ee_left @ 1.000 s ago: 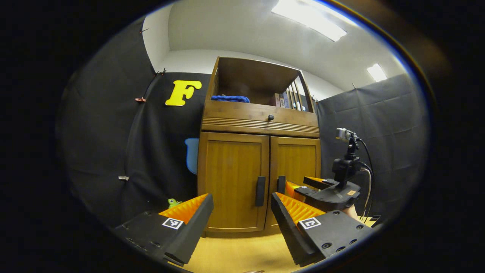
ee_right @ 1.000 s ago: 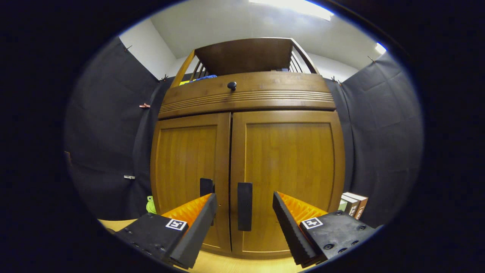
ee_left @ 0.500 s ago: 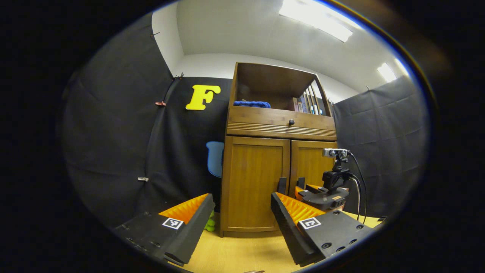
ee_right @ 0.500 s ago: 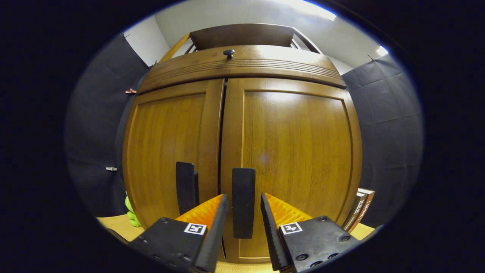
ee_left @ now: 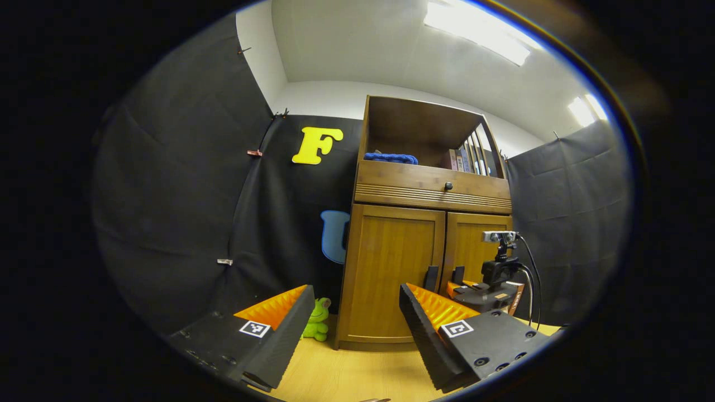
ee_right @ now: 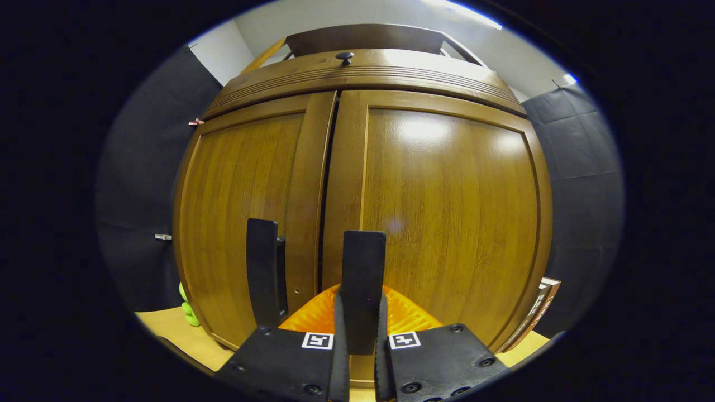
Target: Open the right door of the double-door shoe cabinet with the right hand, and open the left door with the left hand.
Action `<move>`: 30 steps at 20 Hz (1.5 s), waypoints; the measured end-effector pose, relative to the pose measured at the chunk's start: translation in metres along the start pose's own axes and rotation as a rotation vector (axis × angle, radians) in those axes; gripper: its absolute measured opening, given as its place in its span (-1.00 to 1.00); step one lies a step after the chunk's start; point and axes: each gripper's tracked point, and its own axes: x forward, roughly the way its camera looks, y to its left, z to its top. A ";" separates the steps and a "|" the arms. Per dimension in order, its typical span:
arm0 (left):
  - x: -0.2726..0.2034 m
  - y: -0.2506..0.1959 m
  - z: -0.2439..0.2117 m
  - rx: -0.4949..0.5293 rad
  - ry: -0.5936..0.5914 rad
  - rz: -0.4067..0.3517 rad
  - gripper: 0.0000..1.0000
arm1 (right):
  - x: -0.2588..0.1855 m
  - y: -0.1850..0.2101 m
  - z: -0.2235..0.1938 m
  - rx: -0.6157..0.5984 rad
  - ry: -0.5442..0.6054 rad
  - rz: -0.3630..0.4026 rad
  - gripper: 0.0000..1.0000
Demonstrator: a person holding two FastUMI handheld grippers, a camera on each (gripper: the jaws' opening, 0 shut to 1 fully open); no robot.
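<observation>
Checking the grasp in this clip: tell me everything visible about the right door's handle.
The right door's handle is a dark, flat, upright bar, matte and plastic-looking, mounted near the right door's inner edge, beside the left door's matching handle. The right gripper is shut on its lower part, a finger pressing each side. The door looks closed.
</observation>
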 end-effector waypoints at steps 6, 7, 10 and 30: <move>-0.002 -0.017 -0.001 -0.006 0.006 -0.033 0.89 | -0.032 0.002 0.006 0.020 -0.008 0.050 -0.58; -0.003 -0.021 -0.003 -0.005 0.010 -0.039 0.89 | -0.039 0.002 0.008 0.027 -0.009 0.062 -0.65; -0.006 -0.031 0.000 -0.006 0.008 -0.059 0.89 | -0.058 -0.004 0.010 0.018 -0.011 0.080 -0.58; 0.007 -0.158 -0.021 -0.029 0.025 -0.319 0.89 | -0.196 -0.097 0.029 0.015 -0.020 0.113 -0.50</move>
